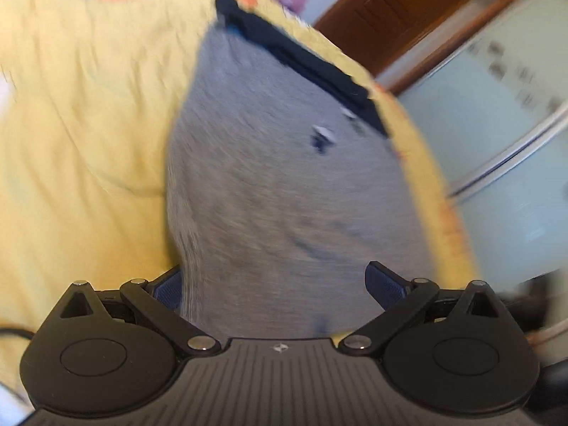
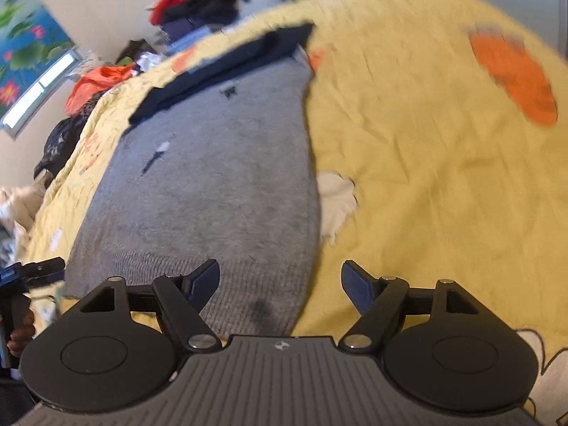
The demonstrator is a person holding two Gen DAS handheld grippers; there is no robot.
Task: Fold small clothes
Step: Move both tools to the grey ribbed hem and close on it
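Both my claws, left claw (image 1: 273, 284) and right claw (image 2: 280, 284), hang spread, pinching nothing. Near the bed's edge, my grey knitted garment (image 2: 213, 184) could bunch if either claw snags the yellow cotton bedsheet (image 2: 426, 177).

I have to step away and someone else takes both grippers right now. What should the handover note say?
Left gripper: open, its jaws either side of the near end of the grey garment, not clamped.
Right gripper: open, over the garment's near right corner, holding nothing.
Garment: lies as a long strip on the yellow bed cover, dark waistband at the far end.
Done: appears folded lengthwise.
Left: probably fold near end towards waistband, then set aside.
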